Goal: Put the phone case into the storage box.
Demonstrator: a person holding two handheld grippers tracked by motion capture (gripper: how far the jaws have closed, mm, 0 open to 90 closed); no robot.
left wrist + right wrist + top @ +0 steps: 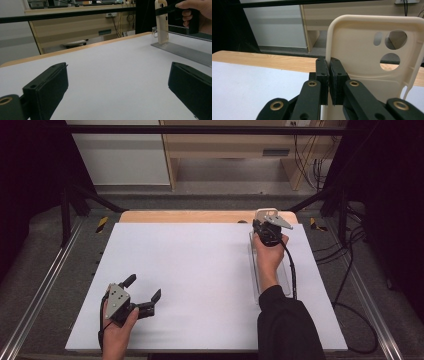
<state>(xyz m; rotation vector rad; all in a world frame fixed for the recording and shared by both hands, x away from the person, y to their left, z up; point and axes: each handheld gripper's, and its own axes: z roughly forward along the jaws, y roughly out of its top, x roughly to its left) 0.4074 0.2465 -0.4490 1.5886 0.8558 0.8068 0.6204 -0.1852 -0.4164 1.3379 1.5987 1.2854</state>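
Phone case (372, 62) — cream plastic, camera cut-outs near its top, stood upright at the far right corner of the white table (200, 280), its lower end at the far end of a clear tray (287, 280) lying along the right edge. Right gripper (328, 75) — jaws closed on the case's side edge, pads pressed to either face of the thin wall. Left gripper (145, 287) — near the front left corner, well apart from the case, jaws spread wide over bare surface with nothing between them. Wooden strip (190, 216) — along the table's far edge.
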